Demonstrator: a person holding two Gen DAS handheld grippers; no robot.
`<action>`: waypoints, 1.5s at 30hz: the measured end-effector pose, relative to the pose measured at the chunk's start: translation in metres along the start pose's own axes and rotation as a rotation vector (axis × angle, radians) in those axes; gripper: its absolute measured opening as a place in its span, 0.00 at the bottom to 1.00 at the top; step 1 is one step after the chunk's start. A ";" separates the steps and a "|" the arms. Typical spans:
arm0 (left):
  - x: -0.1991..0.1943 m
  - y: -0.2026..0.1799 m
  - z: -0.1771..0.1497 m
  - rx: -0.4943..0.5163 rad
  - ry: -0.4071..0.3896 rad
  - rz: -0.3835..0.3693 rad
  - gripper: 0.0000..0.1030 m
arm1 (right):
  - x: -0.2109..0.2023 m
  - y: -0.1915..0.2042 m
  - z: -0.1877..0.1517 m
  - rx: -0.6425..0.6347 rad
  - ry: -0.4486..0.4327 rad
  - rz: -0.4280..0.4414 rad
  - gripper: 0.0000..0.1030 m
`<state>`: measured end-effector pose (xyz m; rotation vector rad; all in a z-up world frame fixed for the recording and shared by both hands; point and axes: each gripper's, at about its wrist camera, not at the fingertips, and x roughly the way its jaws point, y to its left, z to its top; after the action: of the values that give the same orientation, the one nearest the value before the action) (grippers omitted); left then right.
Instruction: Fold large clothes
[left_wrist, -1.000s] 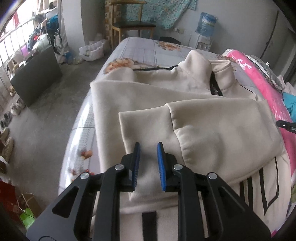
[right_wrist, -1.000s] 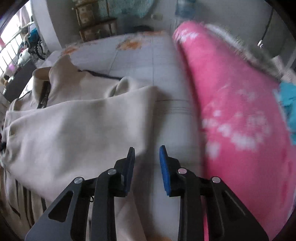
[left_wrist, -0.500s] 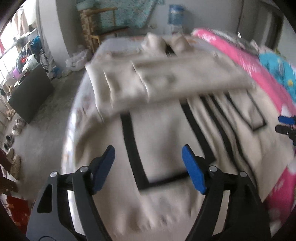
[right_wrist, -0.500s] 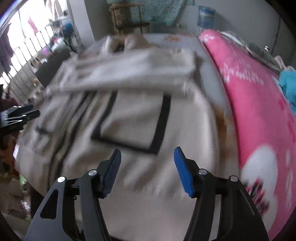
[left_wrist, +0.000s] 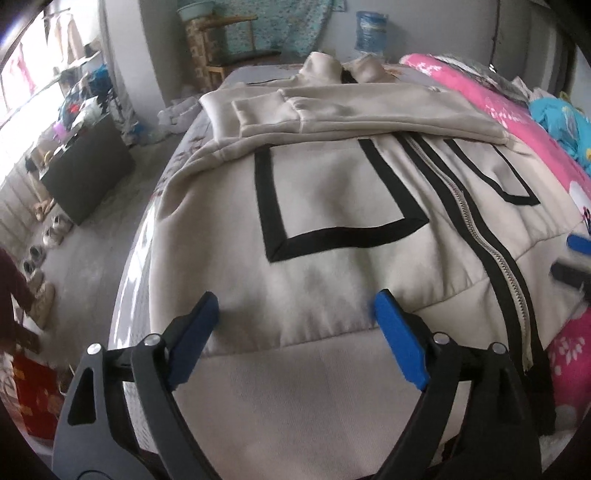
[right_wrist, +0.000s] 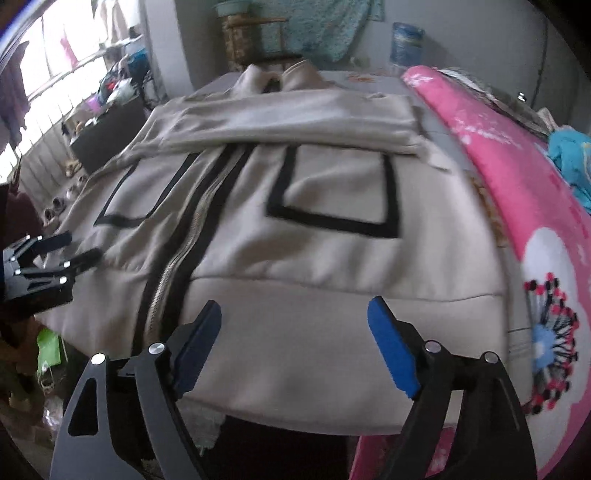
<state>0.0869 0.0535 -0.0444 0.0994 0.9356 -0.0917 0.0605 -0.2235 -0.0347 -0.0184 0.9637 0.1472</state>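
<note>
A large beige zip jacket with black pocket outlines lies flat, front up, on the bed; it also fills the right wrist view. Both sleeves are folded across its chest. My left gripper is open and empty, just above the left part of the jacket's hem band. My right gripper is open and empty above the right part of the hem band. The left gripper also shows in the right wrist view, and the right gripper shows blurred in the left wrist view.
A pink floral blanket lies along the right side of the bed, with a blue cloth on it. To the left are the floor, a black box and several shoes. A chair and water bottle stand behind the bed.
Both grippers have pulled back from the folded sleeves to the hem end of the jacket. Both jaws have opened wide from nearly closed.
</note>
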 end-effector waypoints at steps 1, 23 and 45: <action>0.000 0.001 -0.001 -0.008 0.001 -0.003 0.82 | 0.006 0.005 -0.003 -0.014 0.010 -0.011 0.79; 0.003 0.001 0.001 -0.042 0.025 0.036 0.88 | 0.017 -0.002 -0.005 0.055 -0.019 -0.034 0.88; 0.004 -0.002 0.004 -0.034 0.037 0.064 0.90 | 0.018 -0.003 -0.007 0.047 -0.033 -0.044 0.94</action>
<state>0.0920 0.0511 -0.0455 0.0993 0.9701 -0.0150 0.0651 -0.2249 -0.0542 0.0056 0.9334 0.0838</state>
